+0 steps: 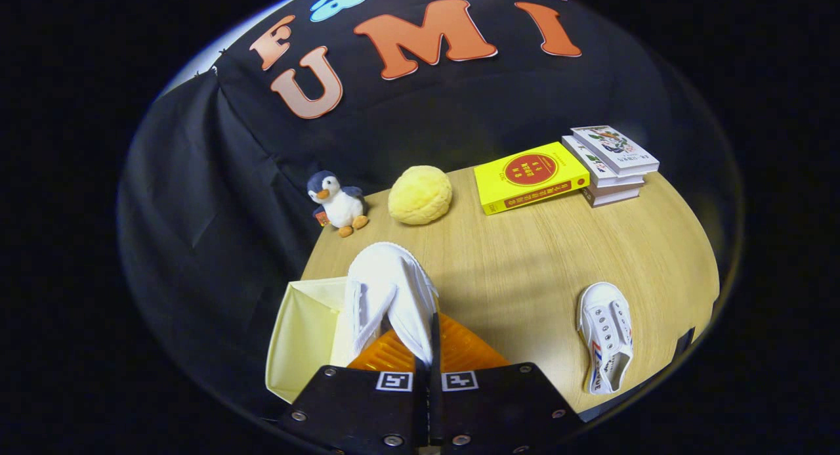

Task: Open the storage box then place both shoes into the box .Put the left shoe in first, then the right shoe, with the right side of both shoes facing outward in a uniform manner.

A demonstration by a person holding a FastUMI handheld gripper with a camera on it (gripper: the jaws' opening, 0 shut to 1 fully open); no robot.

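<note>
Fingers (430, 369) pinch white shoe (390, 291) above open storage box (305, 337)

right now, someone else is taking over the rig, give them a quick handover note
Gripper: shut on the held shoe, fingers pinching its side near the collar, sole toward the camera, toe pointing away.
Box: open, at the table's near corner, just below and beside the held shoe. The shoe hangs above its edge, not yet inside.
Other shoe: lying on the table to the gripper's other side, untouched.
Done: box opened, first shoe picked up.
Left: lower this shoe into the box and release, then fetch the other shoe and place it beside it, right sides facing outward.
</note>
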